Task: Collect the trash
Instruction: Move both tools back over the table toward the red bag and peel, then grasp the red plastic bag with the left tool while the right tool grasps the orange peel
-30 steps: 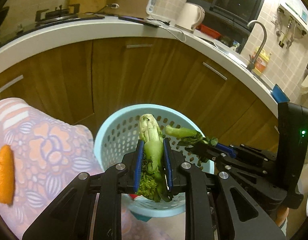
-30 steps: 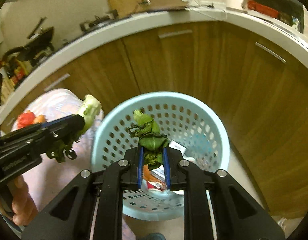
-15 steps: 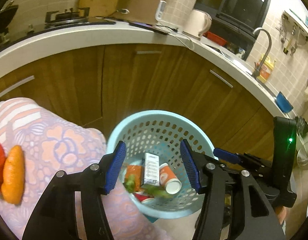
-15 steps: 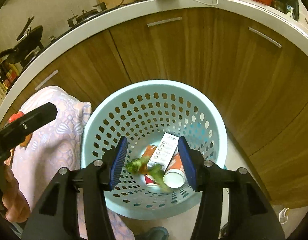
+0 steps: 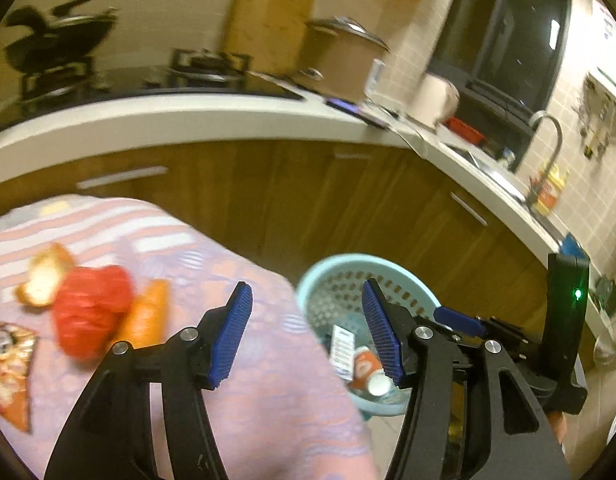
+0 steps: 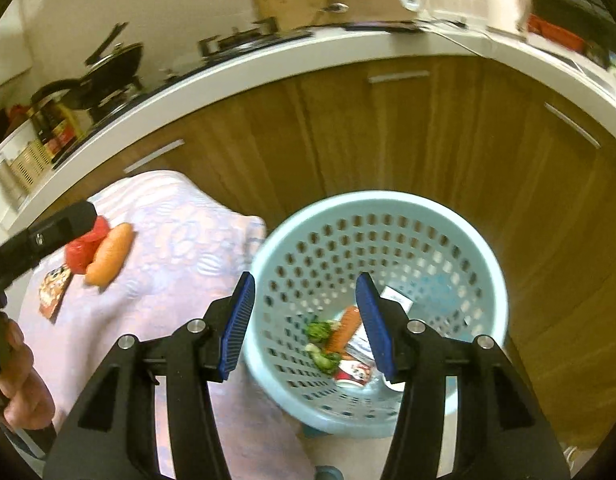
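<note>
Blue-padded jaws stand apart and empty on both tools: the left gripper (image 5: 306, 330) hangs over the edge of a table draped in a pink-and-lilac patterned cloth (image 5: 268, 400), while the right gripper (image 6: 304, 320) points down into a pale blue perforated basket (image 6: 460, 216) on the floor just beside that table. Inside the basket lie green vegetable scraps (image 6: 322, 344), an orange carrot piece (image 6: 344, 328), a white carton (image 6: 396, 298) and a red-and-white cup (image 6: 354, 374); the left wrist view shows the same carton (image 5: 342, 346) and cup (image 5: 368, 368) at the bottom, though that picture is blurred. On the cloth, well apart from the basket, trash remains: a carrot (image 6: 110, 254) touching a crumpled red wrapper (image 6: 82, 250), an orange snack packet (image 6: 54, 288) near the table's edge, and, seen only from the left wrist, a piece of orange peel (image 5: 44, 280) just beside the red wrapper. A hand (image 6: 22, 384) grips the left tool's handle at the lower left of the right wrist view. Behind stand wooden cabinet doors (image 6: 388, 140) under a white countertop (image 5: 188, 116), with a black pan (image 6: 112, 68) on the stove, a large pot (image 5: 344, 60), and a tap (image 5: 548, 136) over the sink at the far right.
</note>
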`<action>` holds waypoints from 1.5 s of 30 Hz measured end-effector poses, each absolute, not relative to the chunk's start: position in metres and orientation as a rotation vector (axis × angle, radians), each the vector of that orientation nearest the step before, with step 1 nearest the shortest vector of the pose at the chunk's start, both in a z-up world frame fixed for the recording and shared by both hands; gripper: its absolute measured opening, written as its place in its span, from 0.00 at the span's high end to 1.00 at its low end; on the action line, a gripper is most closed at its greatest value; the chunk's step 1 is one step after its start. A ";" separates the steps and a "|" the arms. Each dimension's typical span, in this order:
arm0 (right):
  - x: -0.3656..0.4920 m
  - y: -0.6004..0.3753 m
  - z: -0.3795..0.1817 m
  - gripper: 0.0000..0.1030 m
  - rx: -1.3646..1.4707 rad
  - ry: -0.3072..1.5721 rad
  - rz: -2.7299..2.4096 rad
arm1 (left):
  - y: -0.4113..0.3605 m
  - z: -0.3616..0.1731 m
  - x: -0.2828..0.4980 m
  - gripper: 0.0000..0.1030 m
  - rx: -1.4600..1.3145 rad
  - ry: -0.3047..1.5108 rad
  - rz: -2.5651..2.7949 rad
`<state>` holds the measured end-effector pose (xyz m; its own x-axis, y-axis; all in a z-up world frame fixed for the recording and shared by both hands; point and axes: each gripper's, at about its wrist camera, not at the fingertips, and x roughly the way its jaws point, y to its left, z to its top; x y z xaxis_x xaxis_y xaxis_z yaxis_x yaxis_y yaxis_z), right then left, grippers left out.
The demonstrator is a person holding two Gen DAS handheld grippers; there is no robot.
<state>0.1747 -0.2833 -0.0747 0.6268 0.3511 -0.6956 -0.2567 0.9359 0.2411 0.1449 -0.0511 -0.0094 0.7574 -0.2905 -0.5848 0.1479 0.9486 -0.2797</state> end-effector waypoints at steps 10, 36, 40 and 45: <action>0.161 -0.186 -0.052 0.52 0.049 0.761 0.493 | 0.043 0.004 0.117 0.27 -0.282 0.611 -0.071; 0.173 -0.083 -0.076 0.52 -0.007 0.814 0.590 | 0.115 -0.065 0.148 0.62 -0.476 0.752 -0.109; 0.182 -0.064 -0.085 0.50 -0.012 0.858 0.576 | 0.122 -0.057 0.131 0.62 -0.475 0.695 -0.048; 0.195 -0.054 -0.104 0.49 0.021 0.911 0.570 | 0.130 -0.060 0.126 0.62 -0.478 0.666 -0.017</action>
<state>0.1952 -0.0542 -0.1037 0.4759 0.4751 -0.7401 -0.4578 0.8524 0.2528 0.1265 0.1300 -0.0599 0.7905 -0.1659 -0.5896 -0.1350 0.8917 -0.4319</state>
